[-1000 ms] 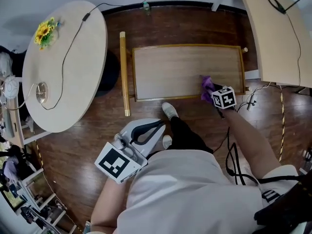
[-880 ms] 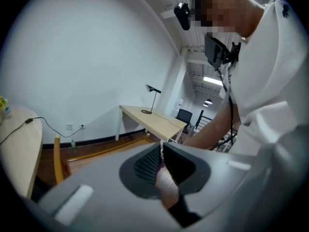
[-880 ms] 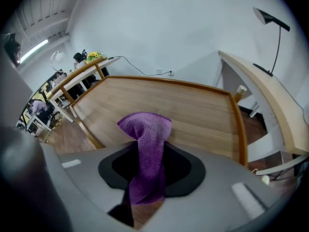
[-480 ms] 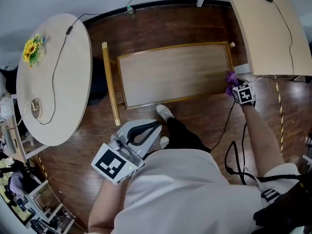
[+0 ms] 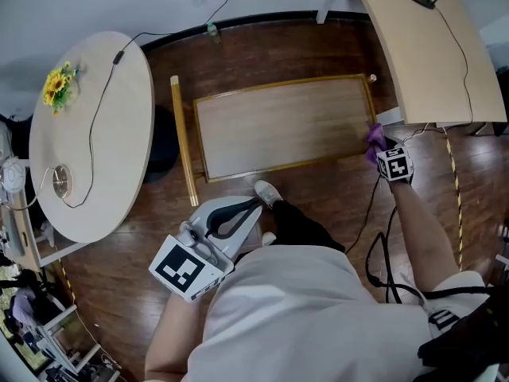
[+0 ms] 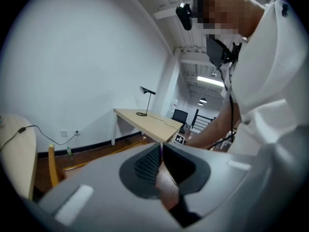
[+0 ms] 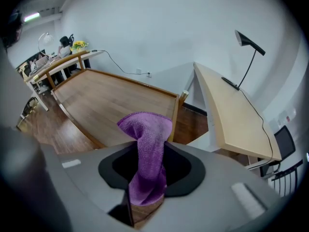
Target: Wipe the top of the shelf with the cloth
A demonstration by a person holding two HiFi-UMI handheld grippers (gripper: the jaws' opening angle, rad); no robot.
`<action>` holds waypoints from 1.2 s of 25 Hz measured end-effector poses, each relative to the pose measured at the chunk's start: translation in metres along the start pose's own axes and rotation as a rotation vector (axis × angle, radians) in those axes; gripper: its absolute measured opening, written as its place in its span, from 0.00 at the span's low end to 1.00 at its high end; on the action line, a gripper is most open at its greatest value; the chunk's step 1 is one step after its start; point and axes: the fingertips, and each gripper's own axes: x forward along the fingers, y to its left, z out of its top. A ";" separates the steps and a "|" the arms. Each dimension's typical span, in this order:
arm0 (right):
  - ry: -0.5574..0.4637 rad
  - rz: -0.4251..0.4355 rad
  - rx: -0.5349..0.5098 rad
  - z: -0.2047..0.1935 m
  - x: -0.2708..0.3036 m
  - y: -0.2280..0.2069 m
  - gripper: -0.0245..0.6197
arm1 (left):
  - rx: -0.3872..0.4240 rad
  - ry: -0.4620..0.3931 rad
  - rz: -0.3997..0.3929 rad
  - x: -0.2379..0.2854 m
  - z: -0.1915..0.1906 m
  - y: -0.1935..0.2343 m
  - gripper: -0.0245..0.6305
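1. Head view: the right arm reaches forward, nearly straight. The right gripper sits at the right end of the low rectangular wooden shelf top with a golden rim.
2. The purple terry cloth lies by that end's rim. Only a bit of it shows, and the marker cube hides the jaws.
3. The left arm is bent. The left gripper is held close to the body over the dark wood floor, well apart from the shelf.
4. Left gripper view: the left gripper has its jaws pressed together with nothing between them. The grey body cuts off most of the shelf.
5. Right gripper view: the right gripper is clamped on the purple cloth, which bunches up out of the jaws.
6. The shelf top spreads out beyond it. Whether the cloth touches the wood, cannot tell.
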 end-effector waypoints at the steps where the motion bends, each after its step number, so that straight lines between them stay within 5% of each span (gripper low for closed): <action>1: -0.026 0.000 0.009 0.005 -0.008 0.004 0.23 | 0.008 -0.011 0.000 -0.004 0.000 -0.003 0.09; 10: -0.272 0.025 0.056 -0.008 -0.138 0.077 0.23 | 0.080 -0.104 -0.019 -0.066 -0.029 -0.074 0.08; 17: -0.391 0.102 0.102 -0.043 -0.285 0.148 0.23 | 0.034 -0.192 -0.018 -0.110 -0.053 -0.123 0.08; 25: -0.554 0.124 0.057 -0.054 -0.381 0.154 0.24 | 0.030 -0.150 0.065 -0.137 -0.099 -0.164 0.08; 30: -0.633 0.153 0.090 -0.097 -0.423 0.143 0.24 | 0.041 -0.122 0.091 -0.117 -0.113 -0.206 0.08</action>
